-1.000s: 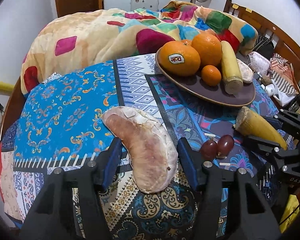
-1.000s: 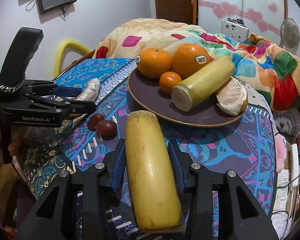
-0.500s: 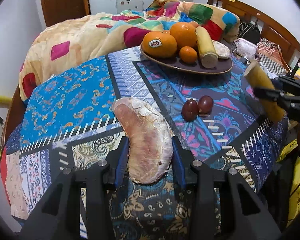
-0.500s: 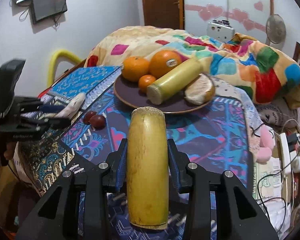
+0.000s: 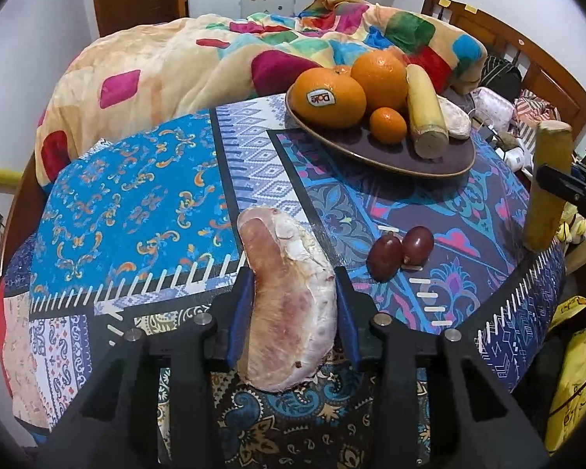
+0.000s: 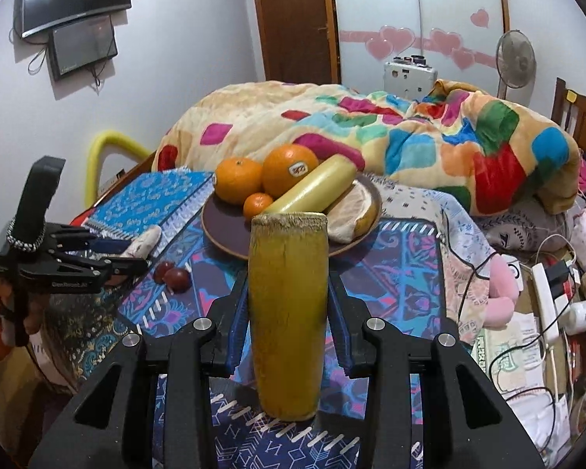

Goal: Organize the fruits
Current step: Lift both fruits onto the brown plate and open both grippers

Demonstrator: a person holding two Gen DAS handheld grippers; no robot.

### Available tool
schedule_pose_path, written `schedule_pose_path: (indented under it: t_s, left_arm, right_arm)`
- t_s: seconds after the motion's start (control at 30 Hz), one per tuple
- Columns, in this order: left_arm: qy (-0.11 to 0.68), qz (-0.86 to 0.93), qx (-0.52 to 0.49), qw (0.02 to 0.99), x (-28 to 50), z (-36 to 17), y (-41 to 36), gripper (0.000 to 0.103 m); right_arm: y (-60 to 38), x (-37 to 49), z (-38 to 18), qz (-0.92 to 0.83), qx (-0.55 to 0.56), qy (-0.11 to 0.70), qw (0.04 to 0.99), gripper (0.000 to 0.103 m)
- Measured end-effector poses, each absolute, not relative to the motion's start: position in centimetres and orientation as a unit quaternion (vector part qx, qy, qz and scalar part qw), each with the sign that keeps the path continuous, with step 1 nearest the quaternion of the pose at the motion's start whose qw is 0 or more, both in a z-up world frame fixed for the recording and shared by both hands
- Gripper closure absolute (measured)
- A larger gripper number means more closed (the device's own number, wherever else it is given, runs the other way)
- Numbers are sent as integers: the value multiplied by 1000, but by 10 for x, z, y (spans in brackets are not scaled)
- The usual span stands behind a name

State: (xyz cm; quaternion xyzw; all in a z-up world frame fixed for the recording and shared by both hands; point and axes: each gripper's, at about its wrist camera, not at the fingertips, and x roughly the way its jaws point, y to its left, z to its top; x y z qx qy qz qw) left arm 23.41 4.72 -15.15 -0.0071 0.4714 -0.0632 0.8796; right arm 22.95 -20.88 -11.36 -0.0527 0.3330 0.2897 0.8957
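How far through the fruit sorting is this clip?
Partway. Done: the plate already holds three oranges, a banana piece and a pomelo segment. In hand: left tongs closing on a pomelo segment; right tongs hold a banana piece. Left: two grapes on the cloth.

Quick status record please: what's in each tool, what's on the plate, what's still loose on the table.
left tool: jaws closing on pomelo segment, pads against its sides
right tool: shut on yellow cut stick, clear of the cloth
plate: two large oranges, small orange, another yellow stick, a pale segment
loose on tablecloth: two red grapes, touching each other
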Motion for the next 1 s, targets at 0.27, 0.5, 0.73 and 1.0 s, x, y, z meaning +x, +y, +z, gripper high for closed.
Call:
schedule_pose_path:
  t_s: [0.27,0.5,0.73,1.0]
  left_arm:
    - [439,-56,9,897,227,-130,39,81]
    - [407,-64,5,911,232,-108,30,82]
    - [377,-75,6,923,249,-88,14,82]
    - [357,-86,-5,930,278,-77,1,82]
  right_arm:
    - [-213,229,-102,286,-43,316,904,69]
    - [-215,235,-88,283,-33,298,911,69]
    - [-209,251,-81,282,-27,286,915,69]
    - [-195,276,-88,281,-28,291,914,69]
